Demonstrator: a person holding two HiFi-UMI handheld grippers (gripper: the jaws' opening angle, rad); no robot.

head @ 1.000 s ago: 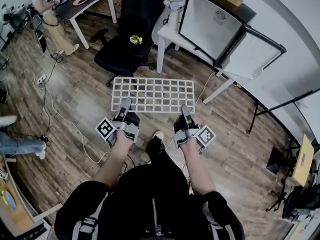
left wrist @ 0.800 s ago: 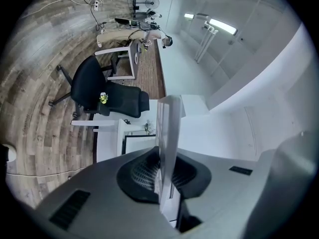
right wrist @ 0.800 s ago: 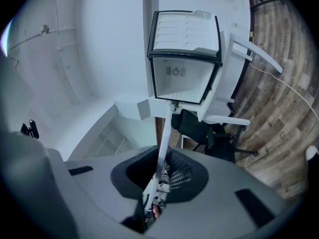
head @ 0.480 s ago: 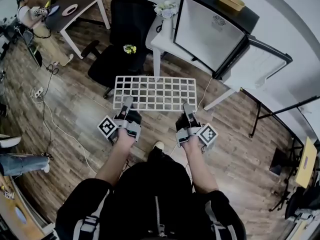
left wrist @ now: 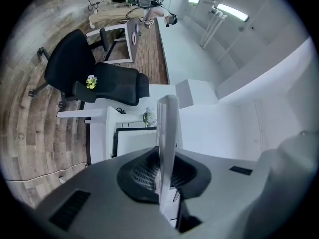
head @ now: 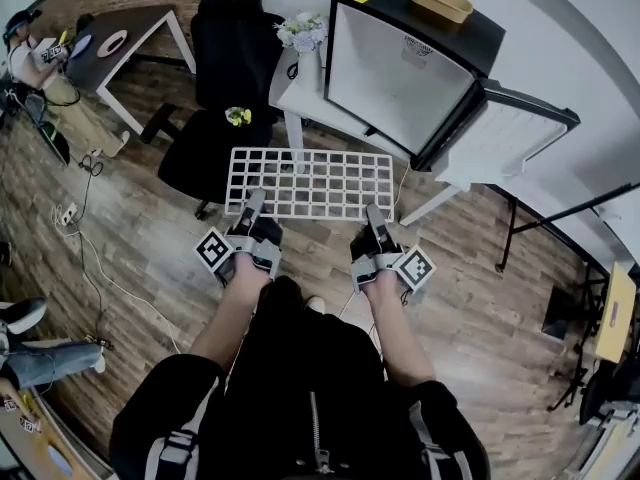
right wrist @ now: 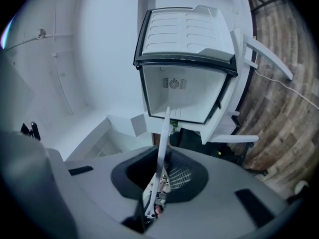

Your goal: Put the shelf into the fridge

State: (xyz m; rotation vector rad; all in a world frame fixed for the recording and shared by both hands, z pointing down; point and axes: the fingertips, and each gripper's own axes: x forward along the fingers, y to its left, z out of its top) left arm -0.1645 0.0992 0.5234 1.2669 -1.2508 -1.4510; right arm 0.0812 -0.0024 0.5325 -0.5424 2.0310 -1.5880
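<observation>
Head view has my left gripper [head: 253, 202] and my right gripper [head: 373, 214] side by side, each clamped on the near edge of the white grid shelf [head: 318, 181]. The shelf lies roughly flat and stretches forward from both sets of jaws, held up above the wooden floor [head: 150, 198]. In the left gripper view my jaws are closed on the shelf's thin edge, which shows end-on between the ribbed pads. The right gripper view shows the same grip, with the jaws pinched onto the frame. Ahead of my right gripper, beyond the shelf's far edge, stands the fridge [head: 398, 80], its door [head: 505, 133] swung open to the right. Ahead of my left gripper is a black office chair [head: 222, 118]. Between the chair and the fridge is a white table [head: 300, 96] with flowers [head: 303, 31] on it. A yellow tray [head: 441, 0] sits on top of the fridge.
</observation>
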